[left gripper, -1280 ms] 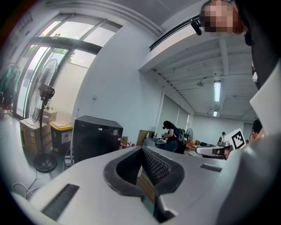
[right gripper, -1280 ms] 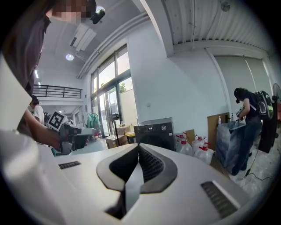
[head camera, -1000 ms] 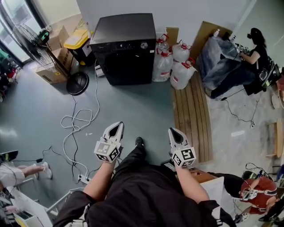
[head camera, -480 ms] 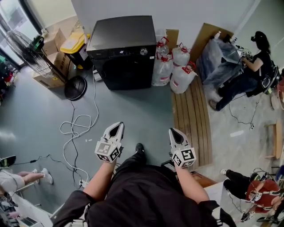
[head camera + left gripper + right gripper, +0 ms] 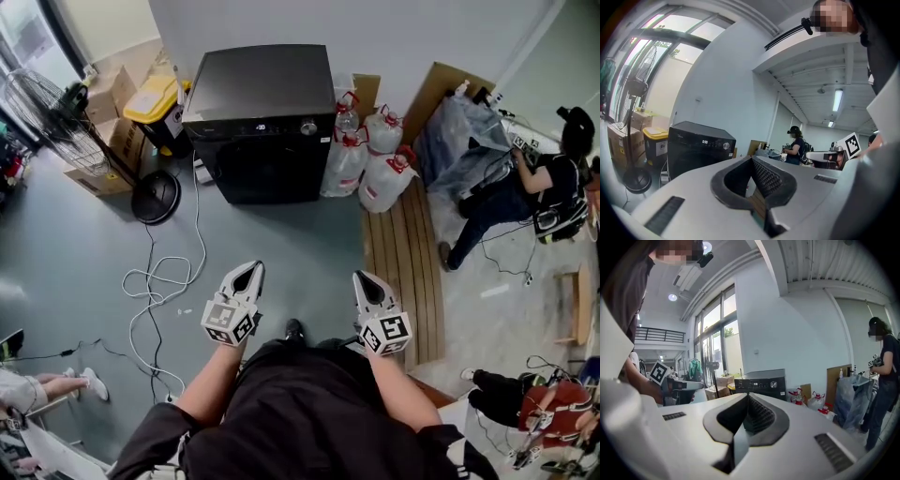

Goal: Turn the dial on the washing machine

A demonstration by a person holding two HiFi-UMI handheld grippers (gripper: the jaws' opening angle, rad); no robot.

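The black washing machine stands against the far wall, several steps ahead of me. Its round silver dial sits at the right end of the front panel, next to a small lit display. The dial also shows in the left gripper view and the right gripper view. My left gripper and right gripper are held side by side at waist height, pointing toward the machine and far short of it. Both are shut with nothing between the jaws.
Several water jugs stand right of the machine, beside a wooden slatted platform. A standing fan, cardboard boxes and a yellow-lidded bin are on the left. White cables trail over the floor. A person works at the right.
The washing machine has slid lower in the head view as I move toward it. Both grippers keep the same pose and stay shut.
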